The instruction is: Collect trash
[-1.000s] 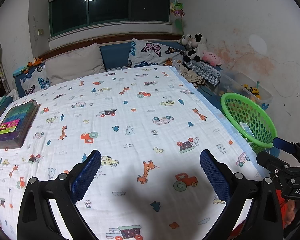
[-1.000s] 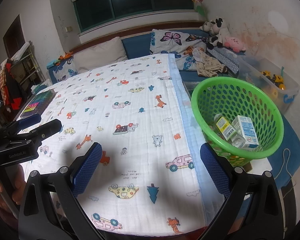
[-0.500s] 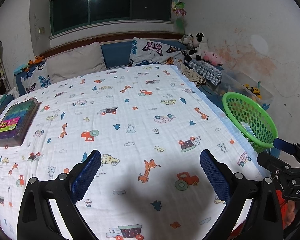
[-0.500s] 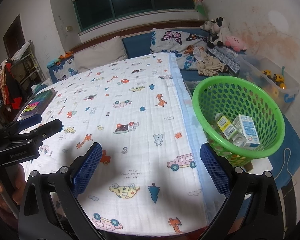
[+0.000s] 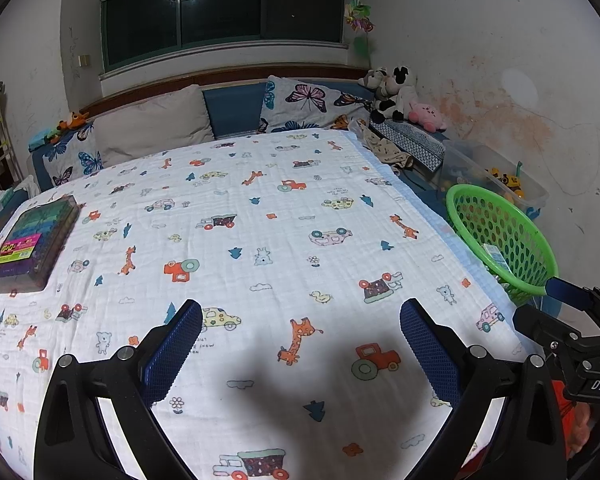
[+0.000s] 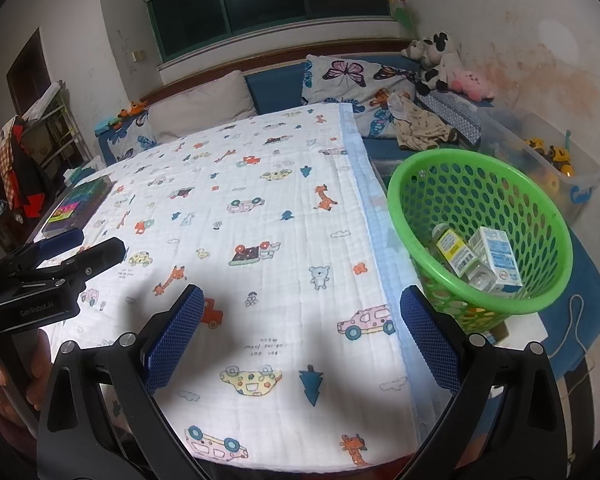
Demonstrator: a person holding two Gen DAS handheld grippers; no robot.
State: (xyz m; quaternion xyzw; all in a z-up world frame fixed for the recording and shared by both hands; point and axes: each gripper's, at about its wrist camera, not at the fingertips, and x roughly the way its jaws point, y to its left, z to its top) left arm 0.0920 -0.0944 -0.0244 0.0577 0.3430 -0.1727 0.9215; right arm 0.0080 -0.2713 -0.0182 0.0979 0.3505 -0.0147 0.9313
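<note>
Hovering over the white cartoon-print bed blanket (image 5: 260,240) with the left gripper (image 5: 300,344) spread wide and holding nothing; hanging likewise wide and empty with the right gripper (image 6: 300,332) near the blanket's blue edge; sitting just beside the bed, the green perforated plastic basket (image 6: 432,184); showing only in the right view, a small yellow-labelled bottle (image 6: 456,252) and a white-and-blue carton (image 6: 498,256) lying inside it; resting clearest in the left view at the blanket's far left, a dark multicoloured flat box (image 5: 32,240).
</note>
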